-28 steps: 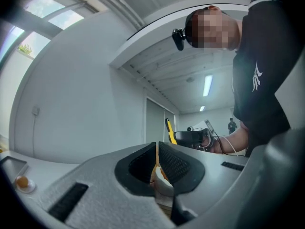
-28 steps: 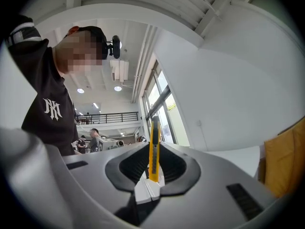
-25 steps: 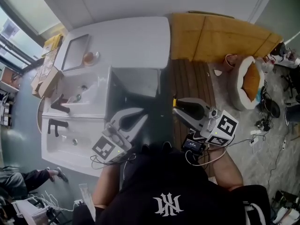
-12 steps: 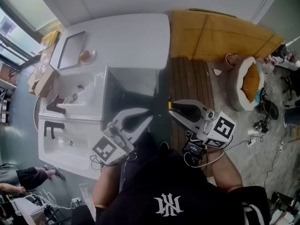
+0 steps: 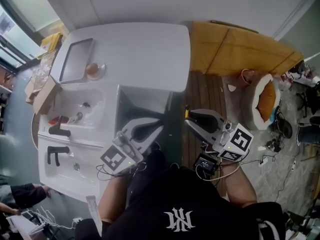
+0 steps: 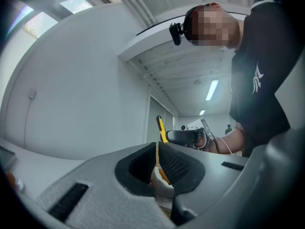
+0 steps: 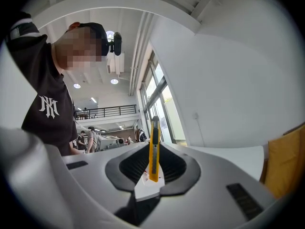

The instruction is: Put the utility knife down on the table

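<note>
Carry step: right hand-held gripper (image 7: 153,160) is clamping the knife (image 7: 154,132) upright, clear of the bench (image 5: 140,49). The left hand-held gripper (image 6: 157,150) is sitting closed, empty. Next, prob. — moving over bench, lowering, then opening.

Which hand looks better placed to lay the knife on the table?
The right. The right gripper is shut on the utility knife; the left gripper is shut with no knife, though it is nearer the white table.
</note>
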Motion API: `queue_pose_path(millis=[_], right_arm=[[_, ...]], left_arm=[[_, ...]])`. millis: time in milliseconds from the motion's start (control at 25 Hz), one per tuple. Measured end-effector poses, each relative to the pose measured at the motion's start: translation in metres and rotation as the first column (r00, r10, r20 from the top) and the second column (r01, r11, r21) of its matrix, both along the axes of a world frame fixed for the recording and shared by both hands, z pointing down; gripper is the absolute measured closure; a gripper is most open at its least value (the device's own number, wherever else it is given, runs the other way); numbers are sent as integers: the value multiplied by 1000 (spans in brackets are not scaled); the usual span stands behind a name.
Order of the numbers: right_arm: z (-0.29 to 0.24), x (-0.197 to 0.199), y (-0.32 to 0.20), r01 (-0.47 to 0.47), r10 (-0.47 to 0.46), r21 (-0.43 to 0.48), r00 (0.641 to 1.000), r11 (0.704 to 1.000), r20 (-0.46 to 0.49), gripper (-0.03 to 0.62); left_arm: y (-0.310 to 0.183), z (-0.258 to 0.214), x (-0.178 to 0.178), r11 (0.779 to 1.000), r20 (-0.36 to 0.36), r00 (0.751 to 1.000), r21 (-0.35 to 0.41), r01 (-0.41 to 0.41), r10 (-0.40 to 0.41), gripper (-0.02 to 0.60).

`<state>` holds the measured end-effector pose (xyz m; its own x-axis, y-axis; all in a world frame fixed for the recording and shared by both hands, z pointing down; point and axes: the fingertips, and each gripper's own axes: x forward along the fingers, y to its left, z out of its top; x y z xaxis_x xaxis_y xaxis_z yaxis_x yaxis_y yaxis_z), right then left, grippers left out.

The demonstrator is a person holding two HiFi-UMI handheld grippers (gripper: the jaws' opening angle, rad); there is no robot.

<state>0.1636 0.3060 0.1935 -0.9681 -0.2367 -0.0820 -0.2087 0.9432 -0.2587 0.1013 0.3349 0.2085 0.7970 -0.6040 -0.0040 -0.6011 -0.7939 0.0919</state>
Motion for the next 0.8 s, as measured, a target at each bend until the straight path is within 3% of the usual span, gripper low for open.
queue_pose_path(millis=[400, 520, 800], right_arm=[[-5, -68, -74, -23, 23, 0, 999, 1000, -48, 540], [-5, -75, -91, -26, 26, -2, 998, 1000, -62, 540], [5, -87, -144, -4, 3, -10, 998, 1000, -68, 540]], left_arm=[[-76, 7, -71, 1000, -43, 999, -13, -15, 15, 563], [-95, 3, -82, 1000, -76, 997, 4, -14, 15, 563], [-142, 14, -95, 1000, -67, 998, -25, -1, 0, 563]])
